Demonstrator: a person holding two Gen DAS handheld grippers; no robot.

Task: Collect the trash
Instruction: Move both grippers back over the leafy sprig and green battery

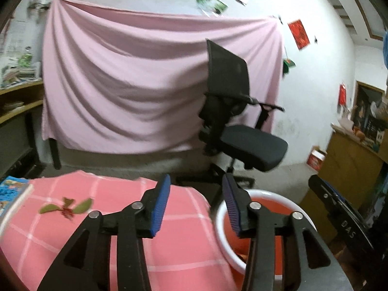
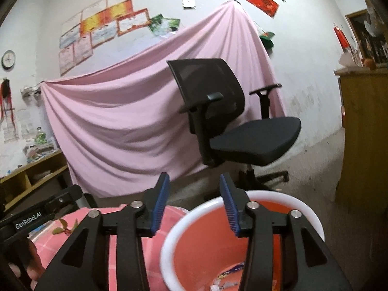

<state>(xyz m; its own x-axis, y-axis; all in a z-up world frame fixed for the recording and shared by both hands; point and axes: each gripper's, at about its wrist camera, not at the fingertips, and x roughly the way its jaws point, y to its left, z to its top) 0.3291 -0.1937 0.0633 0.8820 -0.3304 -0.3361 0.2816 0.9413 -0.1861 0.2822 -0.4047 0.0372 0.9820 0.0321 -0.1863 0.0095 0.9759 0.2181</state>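
Note:
A sprig of green leaves with a red bit [image 1: 66,208] lies on the pink checked tablecloth [image 1: 101,237]; it also shows in the right wrist view [image 2: 63,228]. An orange bin with a white rim [image 2: 242,242] stands beside the table, with wrappers at its bottom [image 2: 225,283]; it also shows in the left wrist view [image 1: 266,218]. My left gripper [image 1: 196,206] is open and empty above the table's right edge. My right gripper [image 2: 192,206] is open and empty above the bin's near rim. The other gripper's body [image 2: 36,215] is at the left.
A black office chair [image 2: 230,121] stands behind the bin before a pink sheet [image 2: 121,121] on the wall. A book [image 1: 12,194] lies at the table's left. A wooden cabinet [image 2: 363,133] is at the right, shelves [image 2: 29,177] at the left.

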